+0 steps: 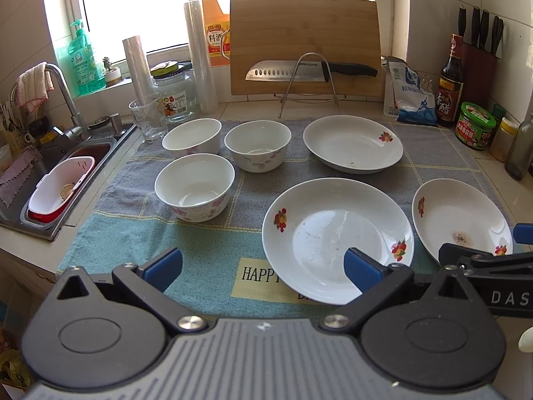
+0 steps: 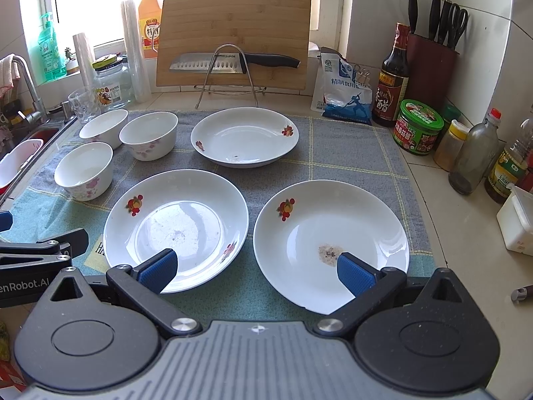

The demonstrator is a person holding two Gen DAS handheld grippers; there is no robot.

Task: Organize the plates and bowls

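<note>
Right wrist view: three plates (image 2: 245, 136) and three bowls (image 2: 149, 140) lie separately on the cloth (image 2: 349, 146) covering the desk; nothing is stacked, so all sorting remains. Left hand-held gripper (image 1: 263, 268) and right hand-held gripper (image 2: 256, 268) hover open, empty.

3 white plates: far (image 2: 245, 136), near-left (image 2: 176, 228), near-right (image 2: 331, 243), ahead of the right gripper. 3 floral bowls: (image 2: 103, 128), (image 2: 149, 140), (image 2: 83, 170), grouped to its far left. 1 towel (image 2: 349, 153); 1 cutting board (image 2: 233, 36); 1 knife (image 2: 233, 61); 1 drinking glass (image 2: 83, 105).
</note>
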